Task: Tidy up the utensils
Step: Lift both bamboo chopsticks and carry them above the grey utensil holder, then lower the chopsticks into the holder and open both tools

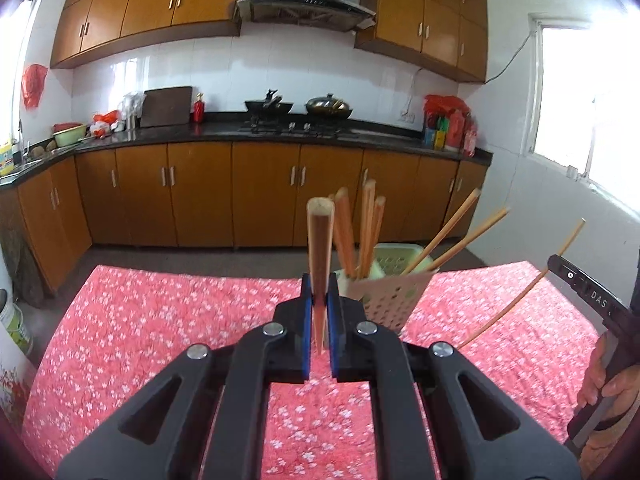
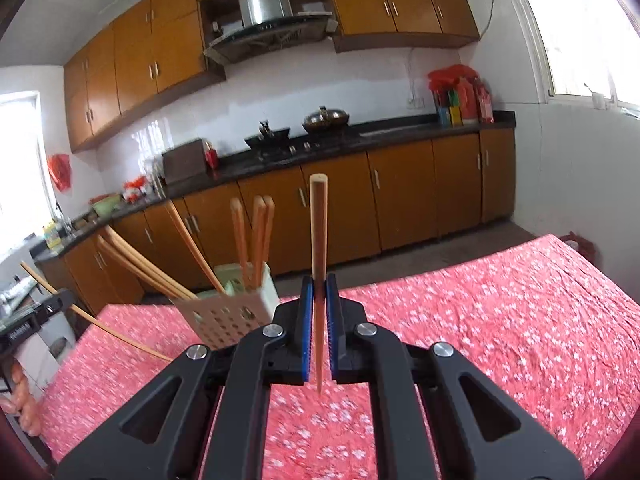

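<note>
My left gripper (image 1: 320,292) is shut on a wooden chopstick (image 1: 320,248) that stands upright between the blue pads, thick end up. My right gripper (image 2: 319,294) is shut on another wooden chopstick (image 2: 319,240), also upright. A pale perforated utensil holder (image 1: 386,294) stands on the red floral tablecloth (image 1: 160,320), just right of and beyond my left gripper, with several chopsticks leaning in it. In the right wrist view the holder (image 2: 228,312) is left of my right gripper. The right gripper's chopstick (image 1: 520,292) and handle show at the right edge of the left wrist view.
The table with the tablecloth (image 2: 500,320) fills the foreground. Beyond it is a floor strip, then brown lower cabinets (image 1: 260,192) and a dark counter with woks (image 1: 328,106) and bags. A window is on the right wall.
</note>
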A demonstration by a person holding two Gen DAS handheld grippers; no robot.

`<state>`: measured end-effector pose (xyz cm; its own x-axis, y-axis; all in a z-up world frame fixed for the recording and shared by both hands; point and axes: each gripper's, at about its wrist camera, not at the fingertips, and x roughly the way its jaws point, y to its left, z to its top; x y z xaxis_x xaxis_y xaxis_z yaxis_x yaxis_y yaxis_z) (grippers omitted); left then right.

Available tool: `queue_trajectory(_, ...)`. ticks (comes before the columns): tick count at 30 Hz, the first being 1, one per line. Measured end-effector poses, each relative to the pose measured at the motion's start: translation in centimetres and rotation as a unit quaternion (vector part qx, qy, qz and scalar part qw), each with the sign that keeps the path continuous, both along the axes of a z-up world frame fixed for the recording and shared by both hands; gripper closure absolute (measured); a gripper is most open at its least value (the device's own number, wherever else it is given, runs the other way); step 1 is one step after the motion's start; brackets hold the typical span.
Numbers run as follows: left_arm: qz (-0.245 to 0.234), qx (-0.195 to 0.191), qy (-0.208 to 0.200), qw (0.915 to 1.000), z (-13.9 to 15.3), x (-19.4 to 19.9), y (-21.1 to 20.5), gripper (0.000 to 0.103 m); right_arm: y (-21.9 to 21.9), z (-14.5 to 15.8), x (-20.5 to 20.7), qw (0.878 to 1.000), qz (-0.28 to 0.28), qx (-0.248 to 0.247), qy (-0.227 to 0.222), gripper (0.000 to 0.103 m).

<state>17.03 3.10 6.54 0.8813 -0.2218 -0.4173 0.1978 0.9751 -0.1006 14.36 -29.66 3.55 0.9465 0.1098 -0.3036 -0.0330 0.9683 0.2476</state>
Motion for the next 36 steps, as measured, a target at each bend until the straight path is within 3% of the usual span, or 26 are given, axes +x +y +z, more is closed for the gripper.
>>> queue_trajectory(8,-0.038,-0.022,-0.044,0.9981,5.0,-1.1,-1.2,0.095,0.4,6.6,-1.8,0.995,0.023,0.016,-0.095,0.096)
queue_trajectory(15,-0.04,-0.034,-0.075,0.9958,7.9,-0.5,-2.9,0.095,1.7,9.4,-1.2,0.989,0.03,0.01,-0.142,0.096)
queue_trajectory(22,-0.031,-0.029,-0.086,0.9954,8.8,1.9,-4.6,0.095,2.7,9.0,0.9,0.988,0.023,0.003,-0.15,0.096)
queue_trajectory(36,-0.021,-0.019,-0.062,0.9977,4.6,7.6,-5.4,0.095,4.0,4.6,6.3,0.995,0.024,0.014,-0.101,0.096)
